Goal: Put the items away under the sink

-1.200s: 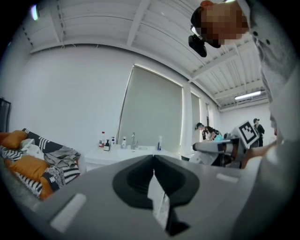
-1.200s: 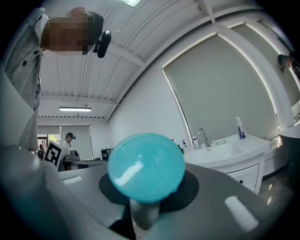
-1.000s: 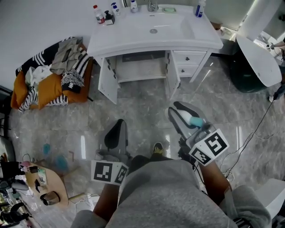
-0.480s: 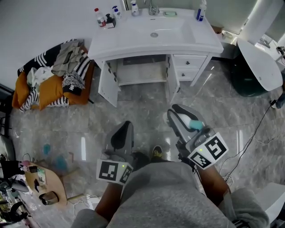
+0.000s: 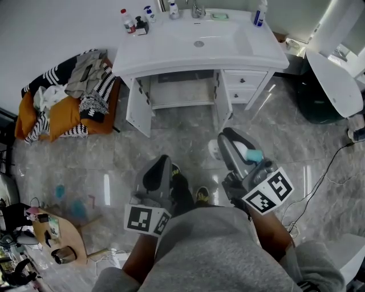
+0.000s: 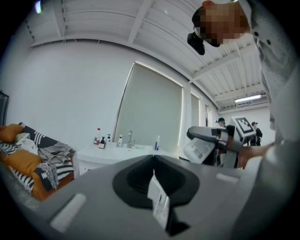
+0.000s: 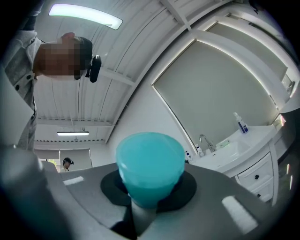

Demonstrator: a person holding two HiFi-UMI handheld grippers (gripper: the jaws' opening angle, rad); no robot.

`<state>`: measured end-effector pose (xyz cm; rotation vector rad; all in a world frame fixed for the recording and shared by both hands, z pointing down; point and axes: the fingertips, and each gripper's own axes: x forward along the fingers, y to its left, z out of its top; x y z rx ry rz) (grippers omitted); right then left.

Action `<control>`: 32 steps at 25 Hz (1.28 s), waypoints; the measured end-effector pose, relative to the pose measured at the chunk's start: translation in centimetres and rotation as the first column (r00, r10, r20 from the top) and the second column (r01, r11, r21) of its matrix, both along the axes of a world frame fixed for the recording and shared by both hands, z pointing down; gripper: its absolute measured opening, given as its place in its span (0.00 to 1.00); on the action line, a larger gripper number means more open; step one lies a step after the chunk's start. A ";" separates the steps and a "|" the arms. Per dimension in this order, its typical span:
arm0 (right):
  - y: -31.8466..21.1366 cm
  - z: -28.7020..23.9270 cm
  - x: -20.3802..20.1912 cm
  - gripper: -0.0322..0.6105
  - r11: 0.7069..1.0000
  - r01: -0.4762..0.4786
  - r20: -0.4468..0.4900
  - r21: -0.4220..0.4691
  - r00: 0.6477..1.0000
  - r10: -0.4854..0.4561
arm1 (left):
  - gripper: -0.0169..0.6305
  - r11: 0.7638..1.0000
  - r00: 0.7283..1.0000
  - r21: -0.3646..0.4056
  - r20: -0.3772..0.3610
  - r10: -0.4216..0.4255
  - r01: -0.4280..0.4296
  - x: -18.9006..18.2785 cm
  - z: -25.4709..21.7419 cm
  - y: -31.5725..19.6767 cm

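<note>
My right gripper (image 5: 234,149) is shut on a white bottle (image 5: 240,149) with a teal cap (image 5: 254,155), held over the marble floor in front of the vanity. The right gripper view is filled by that cap (image 7: 150,164), which sits between the jaws. My left gripper (image 5: 157,174) is shut on a thin white labelled packet (image 6: 158,202), seen edge-on between the jaws. In the left gripper view, the bottle (image 6: 199,150) shows its barcode label. The cabinet (image 5: 182,88) under the sink (image 5: 198,43) stands open, with both doors swung out.
Several small bottles (image 5: 126,20) stand on the vanity top, and a blue one (image 5: 259,12) stands at its right. A laundry pile (image 5: 68,94) lies left of the vanity. A white fixture (image 5: 333,74) is at the right. A low wooden table (image 5: 57,236) is at the lower left.
The left gripper has moved a little forward and right. The right gripper has held its place with the bottle. A dark shoe now shows between the grippers.
</note>
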<state>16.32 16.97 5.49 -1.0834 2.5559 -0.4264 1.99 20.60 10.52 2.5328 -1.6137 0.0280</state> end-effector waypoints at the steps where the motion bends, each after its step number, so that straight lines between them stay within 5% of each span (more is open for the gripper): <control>1: -0.3 0.0 0.0 0.16 1.000 -0.005 0.014 -0.005 1.000 0.005 | 0.04 1.000 1.000 0.000 -0.001 0.002 -0.002 -0.1 0.1 -0.3; 32: -19.5 4.7 -7.0 0.16 0.979 -0.083 -0.001 -0.185 0.996 0.085 | 0.04 0.996 0.999 -0.079 -0.033 0.040 -0.042 -9.3 2.1 -18.7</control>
